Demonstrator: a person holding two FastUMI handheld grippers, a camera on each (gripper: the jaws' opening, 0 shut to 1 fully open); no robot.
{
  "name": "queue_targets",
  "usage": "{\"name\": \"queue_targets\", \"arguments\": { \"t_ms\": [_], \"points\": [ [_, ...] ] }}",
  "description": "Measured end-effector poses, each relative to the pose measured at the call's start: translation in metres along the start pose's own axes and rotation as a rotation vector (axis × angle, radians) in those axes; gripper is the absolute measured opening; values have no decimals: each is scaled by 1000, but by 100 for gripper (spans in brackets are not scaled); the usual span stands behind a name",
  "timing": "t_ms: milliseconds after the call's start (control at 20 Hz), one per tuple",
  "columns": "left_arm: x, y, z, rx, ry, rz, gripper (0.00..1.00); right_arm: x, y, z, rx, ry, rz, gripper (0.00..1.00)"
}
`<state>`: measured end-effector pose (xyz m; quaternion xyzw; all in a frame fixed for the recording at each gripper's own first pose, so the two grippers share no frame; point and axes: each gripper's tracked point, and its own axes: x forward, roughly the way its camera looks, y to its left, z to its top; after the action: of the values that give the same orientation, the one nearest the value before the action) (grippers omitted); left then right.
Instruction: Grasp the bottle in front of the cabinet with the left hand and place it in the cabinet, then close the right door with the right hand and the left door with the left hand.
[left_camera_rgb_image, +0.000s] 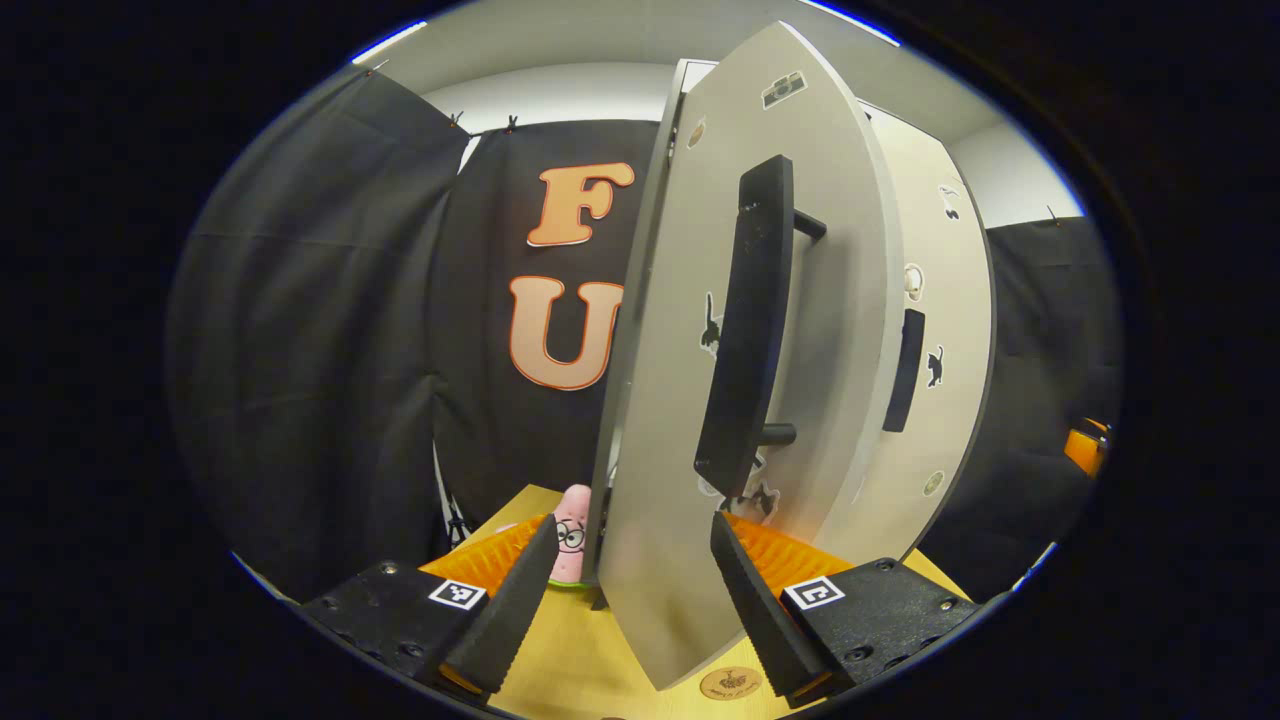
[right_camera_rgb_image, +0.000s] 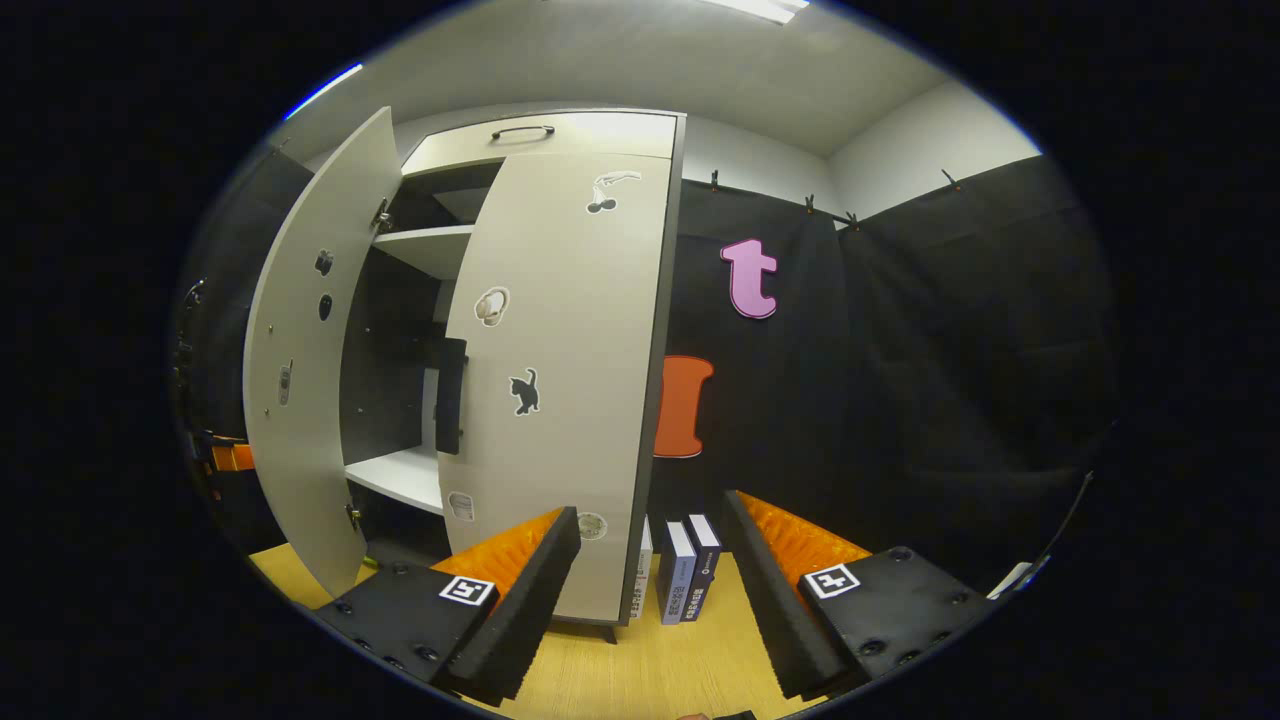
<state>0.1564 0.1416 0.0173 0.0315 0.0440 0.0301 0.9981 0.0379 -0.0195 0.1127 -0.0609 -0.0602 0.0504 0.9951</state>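
Apparently the right door (right_camera_rgb_image: 560, 380) is closed, while the left door (left_camera_rgb_image: 700, 380) stands ajar between the spread fingers of the left gripper (left_camera_rgb_image: 630, 580). Right gripper (right_camera_rgb_image: 650, 590): spread, empty. Bottle: presumably inside the cabinet (right_camera_rgb_image: 420, 250), unseen.

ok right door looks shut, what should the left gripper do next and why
Probably push the left door on toward the cabinet. In the right gripper view it stands ajar while the right door lies flush. In the left gripper view the open left gripper straddles the door's lower edge, so a sideways nudge should swing it closed.
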Motion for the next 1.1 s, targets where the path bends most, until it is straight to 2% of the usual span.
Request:
{"name": "queue_targets", "arguments": {
  "t_ms": [100,150,250,300,450,500,750,1100],
  "points": [
    [7,-14,-3,-5,7,-33,93,-10,-13,3,9,0,-20,97],
    [10,-22,-4,-4,7,-45,96,-13,-18,4,12,-2,-30,97],
    [20,-40,-7,-7,6,-76,90,-21,-29,6,11,-4,-45,97],
    [26,-50,-10,-14,9,-99,96,-25,-34,6,7,-5,-53,97],
    [52,-85,-20,-28,30,-160,91,-31,-52,5,-17,-6,-85,96],
    [63,-93,-26,-24,38,-169,94,-33,-58,5,-21,-4,-96,96],
    [97,-115,-29,29,28,-162,94,-43,-87,-2,-15,15,-150,97],
    [106,-117,-29,62,28,-130,94,-52,-120,-8,13,27,-202,97]
  ]
}}
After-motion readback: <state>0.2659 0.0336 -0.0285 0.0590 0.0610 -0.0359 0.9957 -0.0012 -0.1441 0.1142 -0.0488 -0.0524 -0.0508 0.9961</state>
